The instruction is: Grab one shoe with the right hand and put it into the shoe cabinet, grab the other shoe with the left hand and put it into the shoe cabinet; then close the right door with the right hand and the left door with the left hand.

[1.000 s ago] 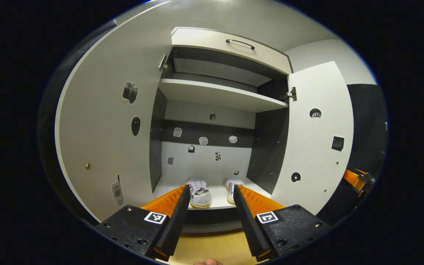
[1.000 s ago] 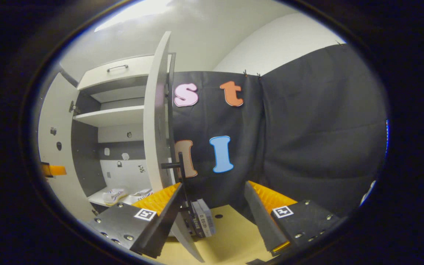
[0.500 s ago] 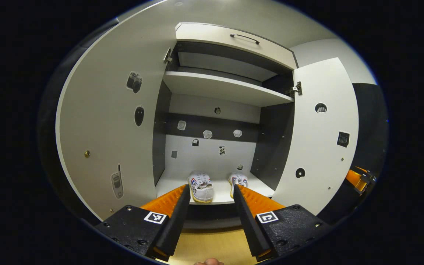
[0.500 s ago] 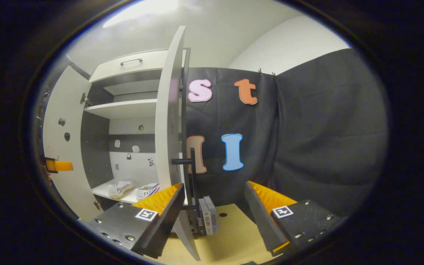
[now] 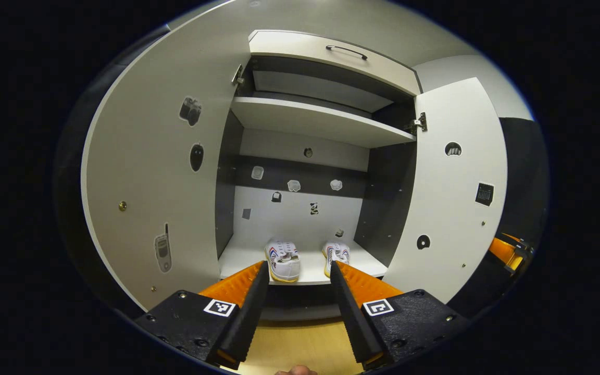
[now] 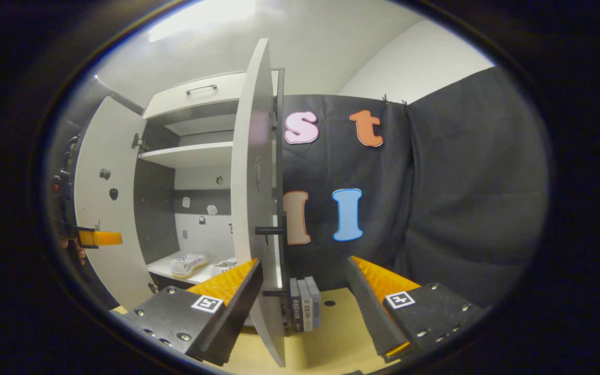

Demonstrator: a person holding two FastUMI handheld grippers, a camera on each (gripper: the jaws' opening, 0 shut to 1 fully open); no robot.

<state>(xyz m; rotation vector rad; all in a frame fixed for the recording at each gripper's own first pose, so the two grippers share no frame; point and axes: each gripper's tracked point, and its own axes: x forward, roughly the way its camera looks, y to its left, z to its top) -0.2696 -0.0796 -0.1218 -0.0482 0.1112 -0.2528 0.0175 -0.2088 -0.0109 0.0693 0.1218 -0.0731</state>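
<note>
— What are the two tools doing, the near ones first?

— The left gripper (image 5: 296, 307) has its fingers spread wide and there is nothing between them; it touches nothing. It points straight into the shoe cabinet (image 5: 321, 122). The right gripper (image 6: 302, 312) is also wide open and holds nothing. The edge of the right door (image 6: 255, 198) stands between its fingers, a little nearer to the left one, but I cannot tell if a finger touches it.

— And the shoes?

— Both are inside, on the bottom shelf (image 5: 242, 260). The left shoe (image 5: 283, 260) and the right shoe (image 5: 336, 254) stand side by side, apart from each other, with the heels toward the opening.

— The doors?

— Both are open. The left door (image 5: 149, 172) swings far out, with small stickers on its inner face. Beside the right door some books (image 6: 304, 310) stand on the wooden floor (image 6: 331, 338). Behind is the black cloth wall (image 6: 435, 198).
</note>
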